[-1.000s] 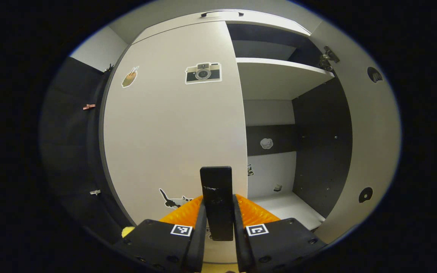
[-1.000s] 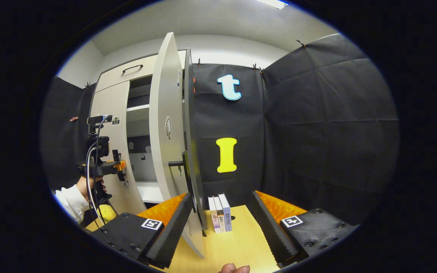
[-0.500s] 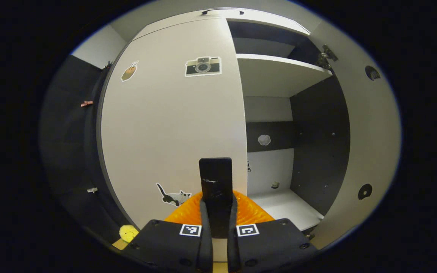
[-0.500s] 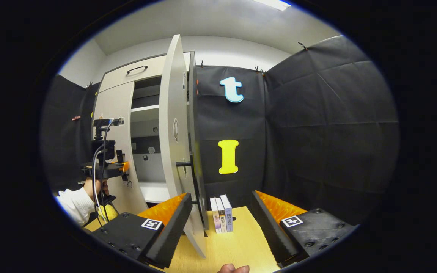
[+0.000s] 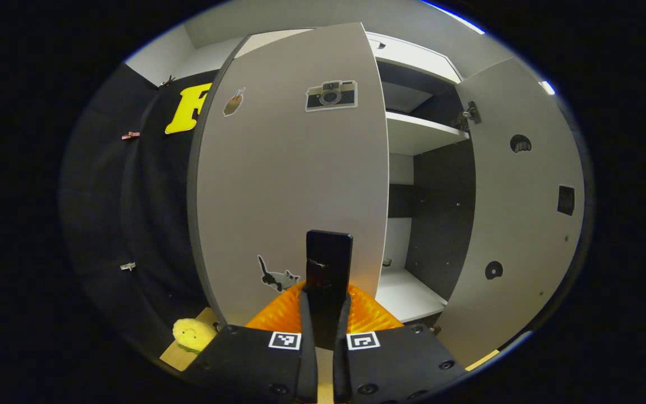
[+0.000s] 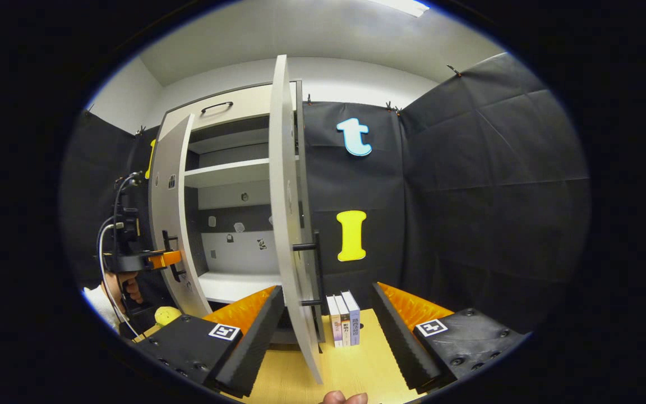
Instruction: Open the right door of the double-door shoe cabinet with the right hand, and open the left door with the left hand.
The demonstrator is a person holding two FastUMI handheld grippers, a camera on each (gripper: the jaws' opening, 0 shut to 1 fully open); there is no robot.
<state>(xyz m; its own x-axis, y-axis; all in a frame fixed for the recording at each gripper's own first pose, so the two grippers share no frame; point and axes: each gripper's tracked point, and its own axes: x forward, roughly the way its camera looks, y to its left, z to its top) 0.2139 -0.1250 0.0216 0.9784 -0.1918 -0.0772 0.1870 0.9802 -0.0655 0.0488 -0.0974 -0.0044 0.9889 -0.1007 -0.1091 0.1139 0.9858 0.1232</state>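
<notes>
Now your shoe cabinet stands with both halves exposed: the right door is swung fully out, and the left door, flush half a second ago, has come well off the frame. Your left gripper is clamped tight on the left handle; your right gripper gapes wide, holding nothing. Judged complete once the left door swings a little wider. Three books stand behind the right door.

black gripper bodies with round screws and square black-and-white markers; far gripper trailing a looped cable; white sleeve at the wrist.
</notes>
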